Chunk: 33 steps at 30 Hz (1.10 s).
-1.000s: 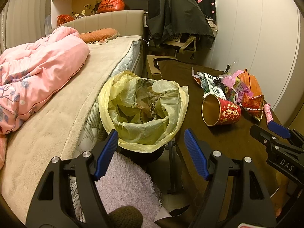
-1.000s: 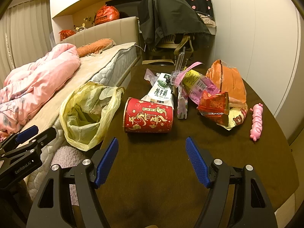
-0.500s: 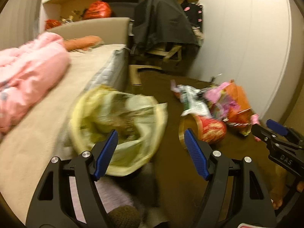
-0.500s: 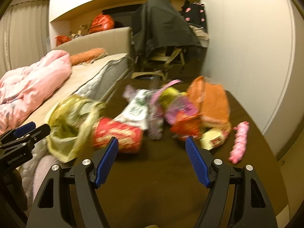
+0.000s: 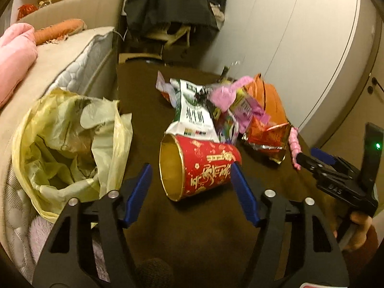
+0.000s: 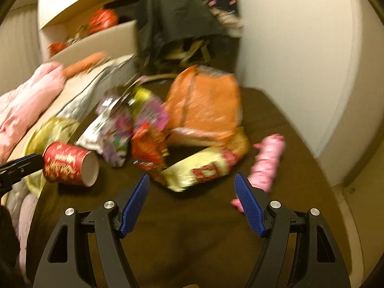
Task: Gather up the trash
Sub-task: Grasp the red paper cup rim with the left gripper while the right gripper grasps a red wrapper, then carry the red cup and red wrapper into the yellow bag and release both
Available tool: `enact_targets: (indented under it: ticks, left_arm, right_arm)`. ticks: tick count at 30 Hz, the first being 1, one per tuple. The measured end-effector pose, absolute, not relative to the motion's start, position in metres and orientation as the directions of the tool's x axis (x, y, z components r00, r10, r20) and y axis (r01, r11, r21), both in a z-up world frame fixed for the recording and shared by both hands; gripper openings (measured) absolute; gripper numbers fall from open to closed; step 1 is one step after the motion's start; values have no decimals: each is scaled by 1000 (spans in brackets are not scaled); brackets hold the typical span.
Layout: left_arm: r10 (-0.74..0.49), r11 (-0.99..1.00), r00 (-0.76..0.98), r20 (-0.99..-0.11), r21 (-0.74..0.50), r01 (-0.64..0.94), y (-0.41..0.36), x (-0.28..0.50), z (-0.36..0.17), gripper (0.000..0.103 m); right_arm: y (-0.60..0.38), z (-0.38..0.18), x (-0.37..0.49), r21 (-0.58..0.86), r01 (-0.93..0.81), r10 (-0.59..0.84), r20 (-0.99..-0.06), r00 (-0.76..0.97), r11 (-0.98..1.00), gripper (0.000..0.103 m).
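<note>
A red paper cup (image 5: 201, 168) lies on its side on the dark brown table (image 5: 192, 235), mouth toward the yellow bin bag (image 5: 67, 144). My left gripper (image 5: 190, 168) straddles the cup; its jaws are closing, and the left pad still stands clear of the rim. Behind the cup is a heap of trash: a milk carton (image 5: 194, 115), an orange bag (image 5: 268, 98) and wrappers. My right gripper (image 6: 192, 184) is open just short of a yellow-and-red wrapper (image 6: 204, 170), in a blurred view. A pink sausage-shaped packet (image 6: 268, 163) lies by its right finger.
A bed (image 5: 79, 57) with a pink quilt (image 5: 14, 55) runs along the left, behind the bin. A chair draped with a dark jacket (image 5: 168, 7) stands beyond the table's far end. A pale wall (image 5: 300, 48) closes the right side. A hand (image 5: 357, 228) holds the right gripper (image 5: 309, 157).
Both grippers swung right. The left went from over the bin bag to around the red cup, its jaws narrowing a little. The right went from facing the cup to the wrappers.
</note>
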<state>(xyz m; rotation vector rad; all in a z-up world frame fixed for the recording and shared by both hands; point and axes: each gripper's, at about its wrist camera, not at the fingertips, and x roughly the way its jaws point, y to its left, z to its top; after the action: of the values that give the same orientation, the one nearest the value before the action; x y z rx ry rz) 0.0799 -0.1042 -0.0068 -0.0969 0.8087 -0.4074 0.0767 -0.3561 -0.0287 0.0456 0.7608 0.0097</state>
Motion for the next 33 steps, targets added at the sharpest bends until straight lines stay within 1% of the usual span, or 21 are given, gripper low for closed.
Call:
enact_targets:
  ticks: [2,3,5,6,7,8,10,17,20,21,23,25,27,28,30,33]
  left_arm:
    - [-382,920,611,-693,-226,319,-105,80,-10,57]
    - [-382,920,608,-696,-224,321,-105,80,-11,55]
    - [-381,920,607,-697,-220,325,-105,79,-11,53]
    - [-379,921,609,-697,-218,324,-104,79,-10,51]
    - [-380,920,609,-696,-218,325,-103,78,-9,50]
    - [-385,918,608,-694,-224,327,-102,78,-8,50]
    - [-393,916,612,-686,-236,325,-99,78,-5,49]
    - [-436,896,587,-682,-273,349,-108,83,-2,43]
    - [-426,901,573,-700,-271,339,-114,90,-6,34]
    - [-429,900,565,-705,-278,336,-114,92,-7,29]
    - [-443,893,542,-714,-300,334,-115,96,-10,21]
    - [-463,883,530,-710,-324,338,-114,97,-11,18]
    - [-489,870,522,-698,-346,352,-112,93,-9,12]
    - [-496,866,524,-693,-349,358,-112,91,-7,11]
    - [-505,860,533,-679,-345,376,-111,84,0,4]
    - [-499,863,571,-652,-315,395,-105,72,16,3]
  right_arm:
    - [-343,-32,90,12,-25,26,-688,725,1000,68]
    - [-336,-34,99,-10,-40,22,-685,729,999,64]
    - [-327,-38,113,-27,-63,27,-691,723,998,53]
    - [-324,-41,121,-12,-85,51,-710,703,996,29]
    - [-324,-41,126,7,-90,68,-720,690,996,21]
    - [-325,-38,125,20,-90,78,-709,701,996,21]
    - [-323,-30,120,14,-94,77,-699,711,995,17]
    - [-338,-20,97,44,-47,65,-688,722,998,15]
    - [-344,-19,90,49,-31,56,-685,726,998,15]
    - [-345,-18,87,51,-28,55,-683,728,998,15]
    - [-346,-17,80,52,-26,54,-679,732,998,15]
    - [-345,-16,74,48,-28,53,-676,735,998,15]
    - [-343,-13,68,45,-32,53,-671,740,999,14]
    - [-342,-10,66,44,-33,54,-668,743,998,15]
    - [-340,-4,62,45,-38,58,-658,751,998,15]
    - [-333,5,59,44,-54,70,-646,761,998,15]
